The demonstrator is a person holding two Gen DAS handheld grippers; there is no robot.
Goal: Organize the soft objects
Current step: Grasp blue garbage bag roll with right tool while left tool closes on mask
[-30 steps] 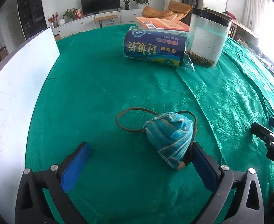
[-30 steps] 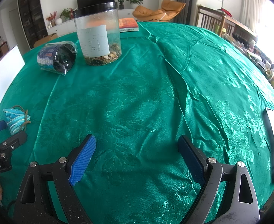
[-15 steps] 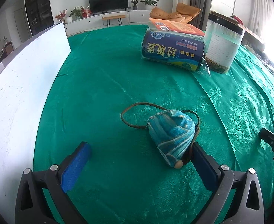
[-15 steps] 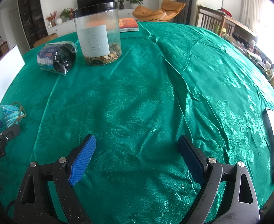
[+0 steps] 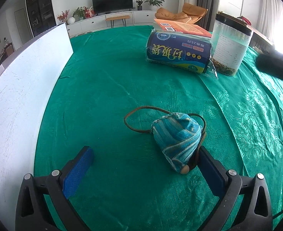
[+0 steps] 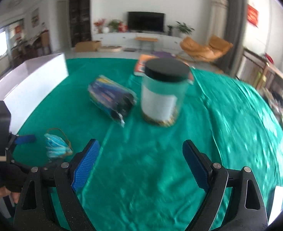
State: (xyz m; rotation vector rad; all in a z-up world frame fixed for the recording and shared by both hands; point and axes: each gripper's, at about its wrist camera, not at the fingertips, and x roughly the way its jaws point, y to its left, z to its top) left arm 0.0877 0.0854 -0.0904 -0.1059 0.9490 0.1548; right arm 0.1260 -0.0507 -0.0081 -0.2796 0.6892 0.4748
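A clear jar (image 5: 231, 45) with a black lid stands on the green cloth (image 5: 122, 88); a shallow layer of brownish-yellow dried bits fills its bottom, and a white label wraps its side, the print too small to read. Just left of the jar, touching or nearly so, a dark blue roll (image 5: 179, 54) in clear wrap lies on its side, printed with large yellow Chinese characters seen upside down, red tabs and "25" among small text. Behind the roll and jar lies an orange book (image 5: 182, 27) with a QR code on its cover. A white board (image 5: 24, 88) stands on edge along the cloth, well to the left of the jar. The soft thing, a blue striped pouch (image 5: 177, 139) with a brown cord (image 5: 139, 113) looped beside it, lies on the cloth well in front of the jar, toward the camera. The left gripper (image 5: 146, 161) sits low over the cloth with its jaws wide; the pouch lies between its blue pads, resting against the right-side pad (image 5: 211, 173) and apart from the other, not clamped. The right gripper (image 6: 140, 162) hangs above the cloth in front of the jar, jaws wide and holding nothing; its view is blurred. In that view the jar (image 6: 163, 91), roll (image 6: 112, 100) and pouch (image 6: 56, 147) show again, the pouch to the jar's lower left, beside the left gripper (image 6: 24, 139).
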